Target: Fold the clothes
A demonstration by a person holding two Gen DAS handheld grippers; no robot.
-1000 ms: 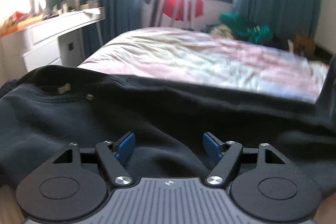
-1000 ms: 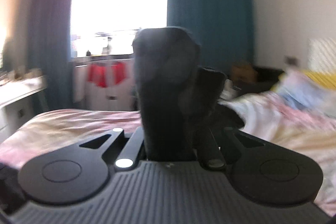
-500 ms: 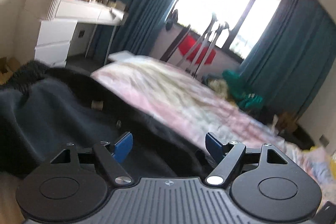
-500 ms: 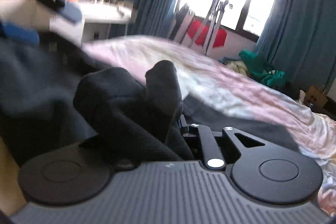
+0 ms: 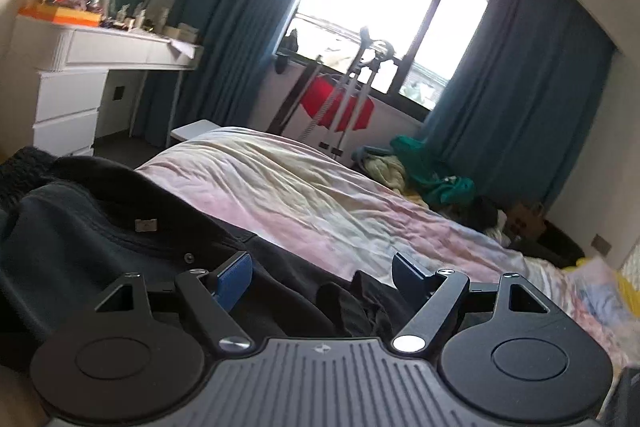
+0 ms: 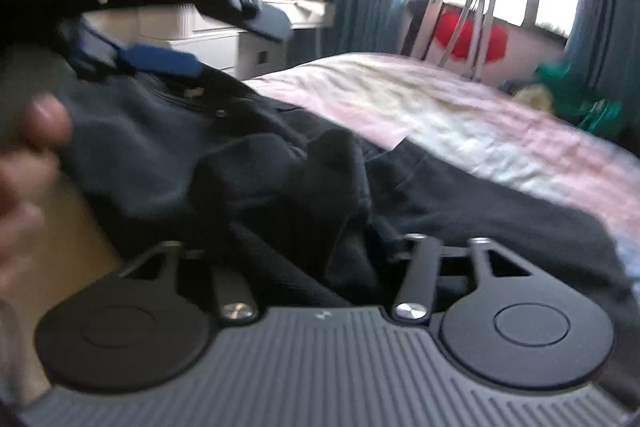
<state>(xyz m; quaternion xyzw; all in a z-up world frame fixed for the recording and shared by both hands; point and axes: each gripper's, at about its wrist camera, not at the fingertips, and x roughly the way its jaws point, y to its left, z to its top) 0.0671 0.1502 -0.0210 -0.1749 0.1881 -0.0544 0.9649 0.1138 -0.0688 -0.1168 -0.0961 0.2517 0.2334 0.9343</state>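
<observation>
**Right claw holds the fold, left claw waits open**

Left to right: our left claw [image 5: 322, 273] is released, blue pads wide apart, hovering over the garment [image 5: 100, 247] with nothing between them. The dark garment lies across the near edge of the bed [image 5: 312, 195], long axis left-right, collar end to our left. Our right claw [image 6: 316, 259] is clenched on a bunched garment fold, nearer the cloth. Next, likely carry that fold leftward.

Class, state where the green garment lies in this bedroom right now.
In the left wrist view the green garment lies heaped at the far right of the bed, below the right-hand blue curtain.
</observation>
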